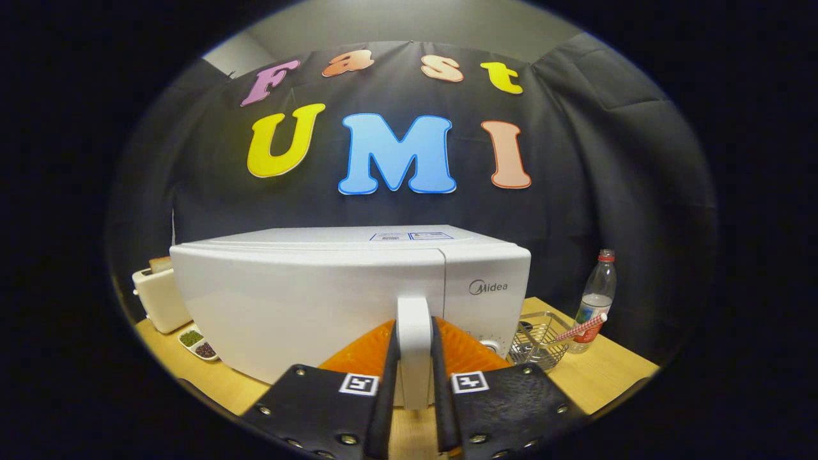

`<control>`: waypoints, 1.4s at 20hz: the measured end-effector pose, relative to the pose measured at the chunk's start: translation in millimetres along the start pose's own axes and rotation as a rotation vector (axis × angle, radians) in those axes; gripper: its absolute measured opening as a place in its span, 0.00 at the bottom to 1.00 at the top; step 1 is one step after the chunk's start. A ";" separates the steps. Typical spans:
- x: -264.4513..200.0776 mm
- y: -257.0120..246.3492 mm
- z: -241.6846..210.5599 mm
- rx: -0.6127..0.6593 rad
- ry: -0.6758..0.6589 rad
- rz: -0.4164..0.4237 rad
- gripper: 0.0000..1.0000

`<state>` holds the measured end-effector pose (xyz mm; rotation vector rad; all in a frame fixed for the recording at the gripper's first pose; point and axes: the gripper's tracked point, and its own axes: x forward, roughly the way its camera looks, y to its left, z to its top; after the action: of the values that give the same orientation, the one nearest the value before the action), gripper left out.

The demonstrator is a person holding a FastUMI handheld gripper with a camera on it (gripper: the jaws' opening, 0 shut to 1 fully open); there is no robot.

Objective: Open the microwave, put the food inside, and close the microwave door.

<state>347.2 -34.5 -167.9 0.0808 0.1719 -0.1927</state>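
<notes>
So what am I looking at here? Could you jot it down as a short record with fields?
microwave: white, door shut, on the wooden table
door handle: upright, between the fingers
gripper: both fingers pressed on the door handle
toaster: beside the microwave, bread sticking out
wire basket: on the other side
bottle: behind the wire basket
step: door not yet opened

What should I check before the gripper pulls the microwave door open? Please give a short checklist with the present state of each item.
1. Gripper fingers on both sides of the door handle: ok.
2. Both fingers press on the handle firmly: cannot tell.
3. Microwave door closed: ok.
4. Toaster and small dish beside the microwave, clear of the door swing: cannot tell.
5. Wire basket and bottle away from the handle: ok.
</notes>
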 end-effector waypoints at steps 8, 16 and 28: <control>-13.5 -0.6 -1.1 0.073 0.047 0.030 0.18; -26.7 0.0 -3.1 0.031 0.025 0.035 0.10; -170.3 63.2 -25.8 0.013 0.051 0.274 0.10</control>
<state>190.8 61.1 -158.9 0.1217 0.2088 0.0818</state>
